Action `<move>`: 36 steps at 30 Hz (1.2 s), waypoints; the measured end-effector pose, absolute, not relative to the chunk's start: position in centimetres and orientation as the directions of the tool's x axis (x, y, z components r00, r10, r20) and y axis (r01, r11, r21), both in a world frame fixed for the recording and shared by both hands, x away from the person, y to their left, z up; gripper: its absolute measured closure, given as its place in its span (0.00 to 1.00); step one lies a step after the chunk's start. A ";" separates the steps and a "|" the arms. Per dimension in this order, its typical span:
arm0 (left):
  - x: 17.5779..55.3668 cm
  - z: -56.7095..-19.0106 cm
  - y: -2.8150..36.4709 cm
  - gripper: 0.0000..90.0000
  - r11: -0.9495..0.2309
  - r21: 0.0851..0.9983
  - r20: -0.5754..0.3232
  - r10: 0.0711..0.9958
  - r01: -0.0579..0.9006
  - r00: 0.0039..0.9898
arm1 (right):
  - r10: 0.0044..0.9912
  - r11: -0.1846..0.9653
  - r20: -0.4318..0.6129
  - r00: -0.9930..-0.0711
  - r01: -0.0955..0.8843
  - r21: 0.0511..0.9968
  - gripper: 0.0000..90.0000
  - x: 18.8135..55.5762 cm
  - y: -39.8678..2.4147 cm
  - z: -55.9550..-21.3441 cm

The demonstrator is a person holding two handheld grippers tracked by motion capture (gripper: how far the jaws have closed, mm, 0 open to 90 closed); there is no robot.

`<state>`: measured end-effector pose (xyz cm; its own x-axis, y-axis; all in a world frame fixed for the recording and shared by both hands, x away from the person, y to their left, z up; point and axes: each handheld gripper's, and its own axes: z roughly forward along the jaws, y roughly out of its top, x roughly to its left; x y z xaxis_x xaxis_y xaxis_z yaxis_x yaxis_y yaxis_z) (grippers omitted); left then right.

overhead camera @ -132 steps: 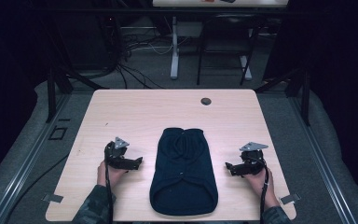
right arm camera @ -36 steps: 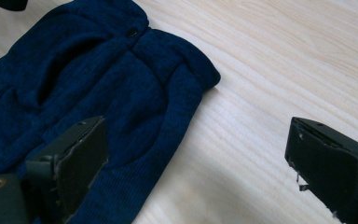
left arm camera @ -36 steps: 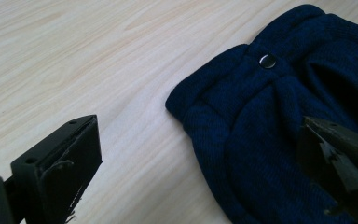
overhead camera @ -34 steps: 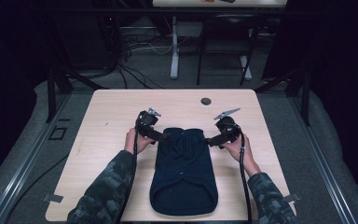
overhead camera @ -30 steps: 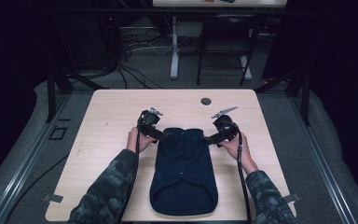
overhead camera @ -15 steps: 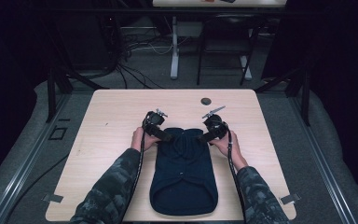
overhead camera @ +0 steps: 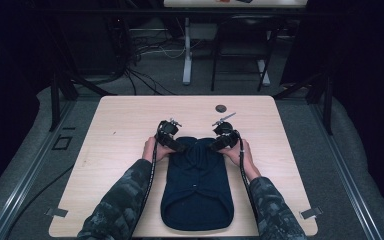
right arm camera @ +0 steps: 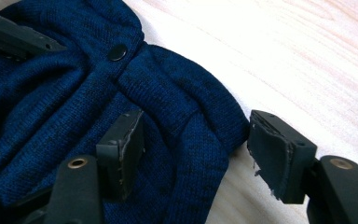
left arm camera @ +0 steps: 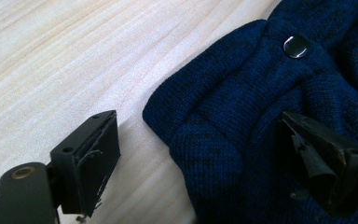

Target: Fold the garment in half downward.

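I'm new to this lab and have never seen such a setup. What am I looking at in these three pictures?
No robot here: a person holds a hand-held gripper in each hand. The high view looks down on a wooden table. On it lies a dark blue knitted garment with snap buttons, and a small dark round thing sits near the far edge. The other two pictures come from cameras riding on the grippers, looking along their black fingers. The left gripper and the right gripper are both open, each straddling one far corner of the garment, one finger on the fabric, one over the wood. Nothing is gripped yet.
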<state>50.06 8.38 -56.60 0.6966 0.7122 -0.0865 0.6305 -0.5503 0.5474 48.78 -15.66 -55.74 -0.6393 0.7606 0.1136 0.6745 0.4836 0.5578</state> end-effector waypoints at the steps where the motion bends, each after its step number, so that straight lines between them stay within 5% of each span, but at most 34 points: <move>1: 50.0 -56.6 8.3 0.19 -0.553 0.547 -0.083 0.711 0.628 0.699 | 0.760 0.485 0.114 -0.640 0.676 0.555 0.41 48.8 -15.7 -55.8; 16: 49.9 -56.1 7.7 0.36 -0.581 0.527 -0.079 0.693 0.620 0.717 | 0.758 0.500 0.121 -0.641 0.690 0.524 0.53 48.7 -15.4 -56.0; 29: 49.7 -55.8 7.2 0.69 -0.602 0.513 -0.123 0.654 0.612 0.746 | 0.745 0.509 0.115 -0.658 0.671 0.540 0.72 48.1 -15.0 -56.0; 36: 49.6 -55.5 7.2 0.71 -0.612 0.513 -0.113 0.647 0.602 0.754 | 0.741 0.514 0.097 -0.665 0.653 0.556 0.76 47.9 -15.0 -55.7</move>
